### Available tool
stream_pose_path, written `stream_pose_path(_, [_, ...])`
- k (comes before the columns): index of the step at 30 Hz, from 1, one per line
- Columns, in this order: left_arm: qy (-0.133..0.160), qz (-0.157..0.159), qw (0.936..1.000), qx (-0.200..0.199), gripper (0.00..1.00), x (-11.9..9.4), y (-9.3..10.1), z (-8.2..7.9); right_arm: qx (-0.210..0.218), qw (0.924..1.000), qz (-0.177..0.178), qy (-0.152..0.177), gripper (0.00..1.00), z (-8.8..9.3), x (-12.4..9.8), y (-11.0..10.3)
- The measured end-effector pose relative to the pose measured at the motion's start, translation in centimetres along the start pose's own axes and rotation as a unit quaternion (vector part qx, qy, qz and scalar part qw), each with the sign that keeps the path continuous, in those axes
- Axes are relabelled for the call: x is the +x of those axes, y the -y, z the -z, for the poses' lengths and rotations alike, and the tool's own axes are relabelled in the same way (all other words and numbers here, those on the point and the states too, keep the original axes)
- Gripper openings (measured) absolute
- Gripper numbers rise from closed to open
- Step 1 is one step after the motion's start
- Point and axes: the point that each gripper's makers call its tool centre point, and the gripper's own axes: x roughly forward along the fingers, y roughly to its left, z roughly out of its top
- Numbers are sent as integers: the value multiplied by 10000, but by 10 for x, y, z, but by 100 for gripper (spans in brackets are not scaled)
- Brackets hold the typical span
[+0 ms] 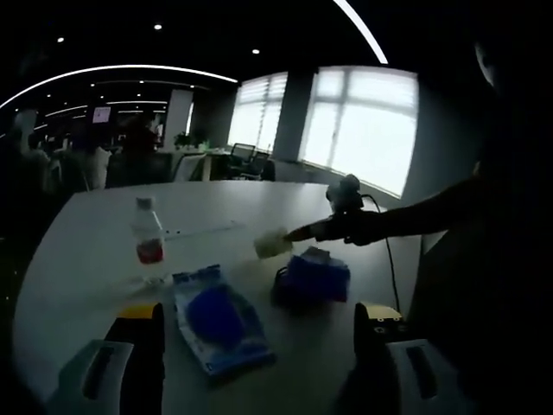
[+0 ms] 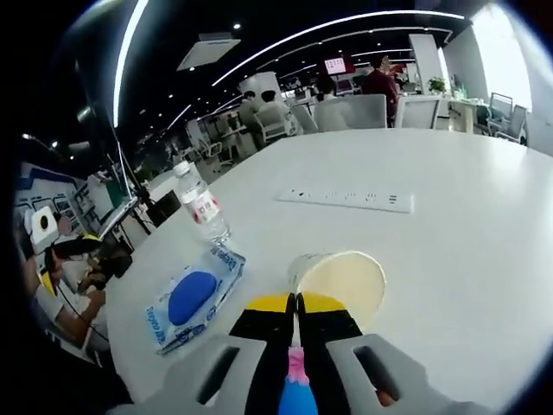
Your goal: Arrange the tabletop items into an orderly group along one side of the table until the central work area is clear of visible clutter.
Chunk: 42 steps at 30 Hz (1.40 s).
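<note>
My left gripper (image 1: 259,318) is open wide, low over the white table (image 1: 95,251). A blue wipes pack (image 1: 216,322) lies flat between its jaws, nearer the left one. A water bottle (image 1: 149,240) with a red label stands upright beyond the pack. To the right sits a dark blue pouch (image 1: 313,275). My right gripper (image 1: 321,229) reaches in from the right, shut on the rim of a pale paper cup (image 1: 271,245) held above the table. In the right gripper view the right gripper (image 2: 294,307) pinches the paper cup (image 2: 341,281), with the wipes pack (image 2: 194,298) and water bottle (image 2: 200,207) to its left.
A white socket strip (image 2: 346,199) is set into the table (image 2: 467,259) beyond the cup. A black cable (image 1: 387,251) trails toward the table's right edge. Office chairs (image 2: 354,111) and seated people (image 2: 380,82) are at the far side, windows (image 1: 363,130) behind.
</note>
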Motion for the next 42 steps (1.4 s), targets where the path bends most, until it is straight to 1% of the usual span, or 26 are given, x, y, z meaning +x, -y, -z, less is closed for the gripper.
stream_pose_path(5, [-24, -6, 10000, 68, 89, 0, 2, 0, -215, 9997, -28, 95, 0, -14, -5, -3])
stream_pose_path(8, [-114, 11, 9998, 148, 89, 1, 4, 3, -464, 9988, -60, 120, 0, -24, -7, -6])
stream_pose_path(11, [-167, 13, 9997, 175, 89, 2, 7, 4, -609, 9980, -111, 163, 0, -34, -5, -9])
stream_pose_path(14, [-136, 17, 9998, 168, 90, 3, 7, 1, -912, 9956, -175, 152, 0, -45, -5, -15])
stream_pose_path(16, [-148, 28, 9997, 170, 91, 4, 9, -1, -1017, 9945, -207, 110, 0, -54, -2, -16])
stream_pose_path(18, [-177, 26, 9997, 169, 94, 5, 9, -1, -1145, 9930, -253, 141, 0, -61, -3, -22])
stream_pose_path(19, [-222, 14, 9996, 158, 94, 5, 8, 0, -1272, 9914, -287, 53, 0, -65, -4, -28])
stream_pose_path(21, [-208, 4, 9997, 147, 95, 5, 8, -1, -1502, 9879, -392, 64, 0, -74, -2, -35])
stream_pose_path(24, [-196, 4, 9997, 115, 95, 6, 10, -3, -1771, 9829, -499, -20, 0, -79, 4, -43])
stream_pose_path(25, [-238, -23, 9997, 111, 95, 7, 8, -2, -1940, 9795, -548, -70, 0, -83, 5, -47])
stream_pose_path(27, [-266, -32, 9996, 112, 96, 7, 9, -2, -2119, 9753, -602, -131, 0, -85, 6, -51])
stream_pose_path(29, [-274, -34, 9996, 110, 97, 7, 10, -3, -2343, 9697, -664, -201, 0, -88, 10, -55])
stream_pose_path(35, [-337, -99, 9994, 65, 99, 5, 9, -2, -2698, 9590, -806, -337, 0, -100, 16, -66])
stream_pose_path(39, [-351, -99, 9993, 69, 99, 5, 10, -1, -2832, 9540, -885, -429, 0, -100, 23, -74])
stream_pose_path(42, [-377, -95, 9992, 88, 99, 5, 10, 0, -2886, 9518, -920, -485, 0, -101, 29, -77])
